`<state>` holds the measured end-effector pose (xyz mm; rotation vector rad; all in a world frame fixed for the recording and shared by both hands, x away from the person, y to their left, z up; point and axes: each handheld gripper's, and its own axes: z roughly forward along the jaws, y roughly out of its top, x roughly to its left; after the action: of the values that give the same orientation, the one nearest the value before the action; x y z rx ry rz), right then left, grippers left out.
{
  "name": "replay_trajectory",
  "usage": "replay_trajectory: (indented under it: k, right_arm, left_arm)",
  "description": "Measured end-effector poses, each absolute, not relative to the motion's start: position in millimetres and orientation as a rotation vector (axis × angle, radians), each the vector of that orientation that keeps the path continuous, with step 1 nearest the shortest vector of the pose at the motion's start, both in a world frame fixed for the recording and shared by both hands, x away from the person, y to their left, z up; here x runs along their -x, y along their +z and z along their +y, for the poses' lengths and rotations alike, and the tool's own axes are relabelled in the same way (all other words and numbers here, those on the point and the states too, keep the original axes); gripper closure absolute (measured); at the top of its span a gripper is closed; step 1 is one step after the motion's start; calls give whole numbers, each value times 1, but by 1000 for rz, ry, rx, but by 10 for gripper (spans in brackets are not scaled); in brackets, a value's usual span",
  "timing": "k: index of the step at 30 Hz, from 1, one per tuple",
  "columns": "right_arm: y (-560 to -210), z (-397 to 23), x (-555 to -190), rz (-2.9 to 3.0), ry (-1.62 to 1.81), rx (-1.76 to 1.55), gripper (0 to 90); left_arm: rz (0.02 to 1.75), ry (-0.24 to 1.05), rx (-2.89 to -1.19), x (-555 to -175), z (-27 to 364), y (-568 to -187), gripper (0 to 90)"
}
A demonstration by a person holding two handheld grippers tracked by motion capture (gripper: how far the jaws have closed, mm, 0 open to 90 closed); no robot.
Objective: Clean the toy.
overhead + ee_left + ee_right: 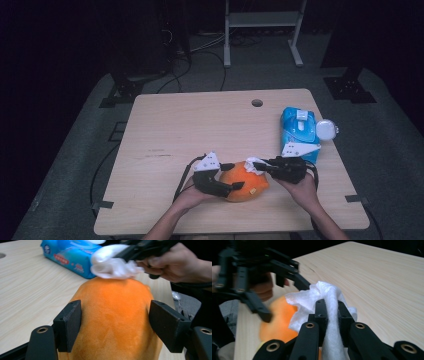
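Dark surroundings frame the pale wooden table. Landmark: the orange plush rounded toy, lying at the table's near edge, surface velvety and unmarked where visible. Beyond it to the right lies the blue wet-wipe pack. The left gripper straddles the toy, jaws spread, its left pad touching. The right gripper pinches the white crumpled wipe atop the toy. Steady the toy first; wipe with light, short strokes.
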<state>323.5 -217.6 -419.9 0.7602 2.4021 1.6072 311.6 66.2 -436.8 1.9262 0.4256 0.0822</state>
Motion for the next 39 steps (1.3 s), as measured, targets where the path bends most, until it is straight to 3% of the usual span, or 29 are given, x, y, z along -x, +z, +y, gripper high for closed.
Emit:
replay_trajectory:
  k: [10,15,20,22,24,26,29,33,37,39]
  right_arm:
    - [-411,-200,-312,2428,1618,-674,818]
    - [-414,-203,-315,2451,1599,-666,818]
    - [-416,-209,-316,2469,1615,-675,817]
    - [-416,-209,-317,2473,1612,-670,816]
    - [-416,-208,-317,2472,1613,-673,816]
    - [-415,-210,-317,2465,1620,-684,817]
    - [-409,-210,-314,2423,1638,-683,817]
    - [-401,-202,-309,2375,1661,-636,816]
    - [-409,-196,-316,2409,1611,-650,816]
    - [-416,-197,-321,2428,1616,-673,817]
  left_arm:
    - [411,92,-1941,-307,60,-435,261]
    - [458,82,-1926,-315,67,-434,103]
    - [541,-16,-1931,-325,70,-447,40]
    - [529,-44,-1937,-324,67,-450,63]
    - [511,-31,-1953,-323,66,-449,155]
    - [477,29,-1960,-319,68,-444,295]
    - [434,140,-1928,-313,67,-437,376]
    - [408,327,-1910,-307,66,-429,380]
    - [434,281,-1935,-313,68,-437,315]
    - [452,237,-1924,-317,70,-438,207]
